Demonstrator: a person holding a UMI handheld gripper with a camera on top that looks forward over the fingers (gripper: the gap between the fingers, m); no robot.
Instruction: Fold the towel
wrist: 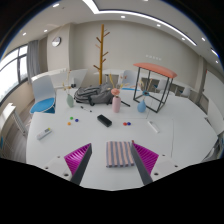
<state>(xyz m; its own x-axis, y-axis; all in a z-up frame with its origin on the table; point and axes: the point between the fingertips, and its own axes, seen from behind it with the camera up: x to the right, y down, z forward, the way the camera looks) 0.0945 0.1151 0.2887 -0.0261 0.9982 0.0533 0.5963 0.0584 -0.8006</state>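
While I hold the gripper (pixel 112 158) low over the white counter (pixel 170 125), the towel (pixel 119 153) sits right between my two fingers, a small striped bundle in pink and grey, already looking compact, lying on the counter. The jaws are spread wide, released, with clear gaps of bare counter on either side of the bundle, so I'm gripping nothing at this point.

Now, how will it handle? I'd judge it light and soft, floppy once lifted, likely to sag and unroll if I pinch only one layer. It shouldn't be slippery against the pads, and there's nothing fragile about it. My best bet is to take it at a near edge or corner, catching all the layers together, so that the fold carries over cleanly and doesn't bunch up.

Beyond the fingers the counter is busy: a dark remote-like object (pixel 104 120), a pink bottle (pixel 116 103), a blue cup (pixel 140 105), and a few small coloured pieces (pixel 73 121) scattered near a white object (pixel 46 132). Further back there's a dark bag (pixel 91 95), a blue bowl (pixel 42 104), a small red-topped table (pixel 154 72) and a wooden coat stand (pixel 101 50). All of it is well apart from the towel, so I've got room to work.
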